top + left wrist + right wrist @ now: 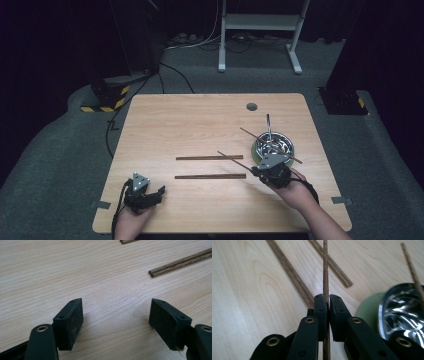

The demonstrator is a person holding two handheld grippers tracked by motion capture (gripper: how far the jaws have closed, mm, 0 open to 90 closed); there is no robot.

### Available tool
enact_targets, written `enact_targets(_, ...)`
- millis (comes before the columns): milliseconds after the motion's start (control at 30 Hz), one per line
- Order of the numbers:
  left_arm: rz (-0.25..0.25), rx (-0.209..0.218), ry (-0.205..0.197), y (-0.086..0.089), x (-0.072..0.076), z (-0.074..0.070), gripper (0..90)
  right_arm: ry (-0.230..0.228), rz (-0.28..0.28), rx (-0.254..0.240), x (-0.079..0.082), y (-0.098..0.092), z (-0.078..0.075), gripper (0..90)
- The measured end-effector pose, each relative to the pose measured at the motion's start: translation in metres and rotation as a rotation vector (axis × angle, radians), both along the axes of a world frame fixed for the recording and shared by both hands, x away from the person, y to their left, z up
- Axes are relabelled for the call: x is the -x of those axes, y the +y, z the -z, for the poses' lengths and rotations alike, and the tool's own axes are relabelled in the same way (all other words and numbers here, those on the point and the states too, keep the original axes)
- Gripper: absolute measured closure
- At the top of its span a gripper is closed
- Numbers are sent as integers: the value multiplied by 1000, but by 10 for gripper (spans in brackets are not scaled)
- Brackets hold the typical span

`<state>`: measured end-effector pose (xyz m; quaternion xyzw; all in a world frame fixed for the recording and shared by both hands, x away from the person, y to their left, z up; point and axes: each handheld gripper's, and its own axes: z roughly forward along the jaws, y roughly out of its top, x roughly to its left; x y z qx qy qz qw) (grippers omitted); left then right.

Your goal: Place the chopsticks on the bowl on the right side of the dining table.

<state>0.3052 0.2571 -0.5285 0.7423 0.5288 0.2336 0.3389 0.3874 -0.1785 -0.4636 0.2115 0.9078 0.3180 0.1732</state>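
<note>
My right gripper (256, 171) (328, 299) is shut on a single brown wooden chopstick (233, 159) (325, 267). The stick runs on past the jaws, up and to the left over the table. Just right of this gripper, a shiny metal bowl (273, 145) (402, 311) stands on a green mat (367, 312). Another chopstick (271, 145) (412, 267) leans across the bowl, and a metal utensil handle (268, 124) rises from it. My left gripper (160, 191) (116, 312) rests open near the table's front left, with nothing between its jaws.
Two pairs of chopsticks lie flat mid-table: the farther pair (209, 157) (332, 263) and the nearer pair (210, 176) (180, 262) (292, 272). The wooden table (200, 115) has a round cable hole (251, 106) at the back. A white stand (260, 30) is on the floor beyond.
</note>
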Motion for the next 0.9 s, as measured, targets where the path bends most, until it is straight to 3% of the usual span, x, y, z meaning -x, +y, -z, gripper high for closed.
enact_targets(400,-2,2,0,0,0,0,273,-25,82,26,-21,-24,-11,841)
enact_targets(900,-1,2,0,0,0,0,273,-43,117,51,-36,-34,-22,840)
